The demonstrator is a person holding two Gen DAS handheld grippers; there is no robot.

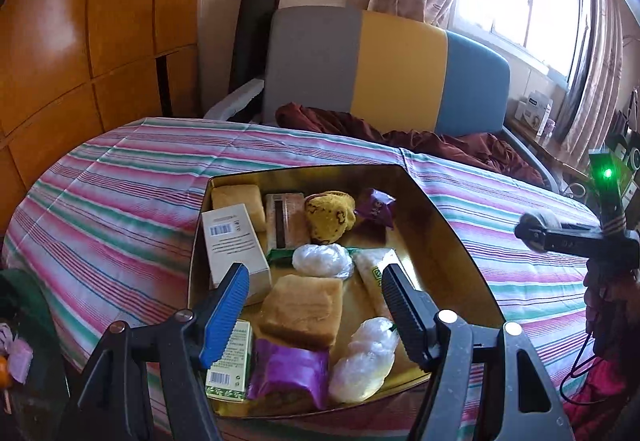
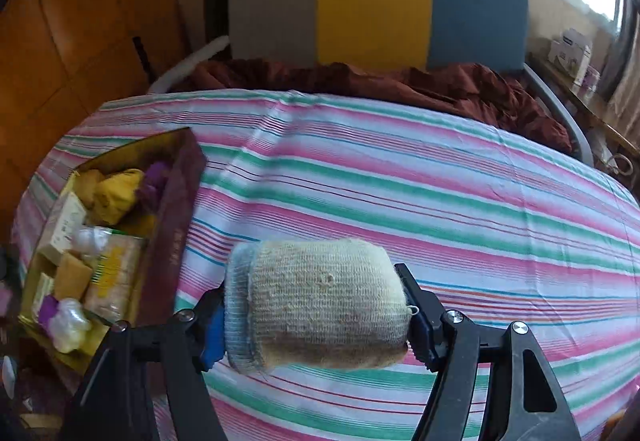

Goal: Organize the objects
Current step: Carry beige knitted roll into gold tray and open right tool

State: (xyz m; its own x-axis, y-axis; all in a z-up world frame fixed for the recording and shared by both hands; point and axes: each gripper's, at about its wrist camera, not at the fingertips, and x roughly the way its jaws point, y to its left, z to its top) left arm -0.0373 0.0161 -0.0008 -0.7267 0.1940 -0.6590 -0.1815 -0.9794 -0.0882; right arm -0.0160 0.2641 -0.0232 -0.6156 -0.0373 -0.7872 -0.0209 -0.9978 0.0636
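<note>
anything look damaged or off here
The rolled knit sock clamped in the right gripper has a small hole in its front. The items in the gold box lie jumbled, not in rows.

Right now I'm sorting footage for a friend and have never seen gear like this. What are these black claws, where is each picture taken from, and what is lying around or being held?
There is no robot here: a person holds a two-finger claw in each hand, and a wide-angle camera on each looks forward along its fingers. The left picture comes from the left claw. It is open and holds nothing, above a gold-lined box on a striped bedsheet. The box holds small wrapped items, among them a tan block, a white carton and a purple packet. The right picture comes from the right claw, shut on a rolled knitted sock over the sheet, with the box to its left. Behind is a grey, yellow and blue headboard.
</note>
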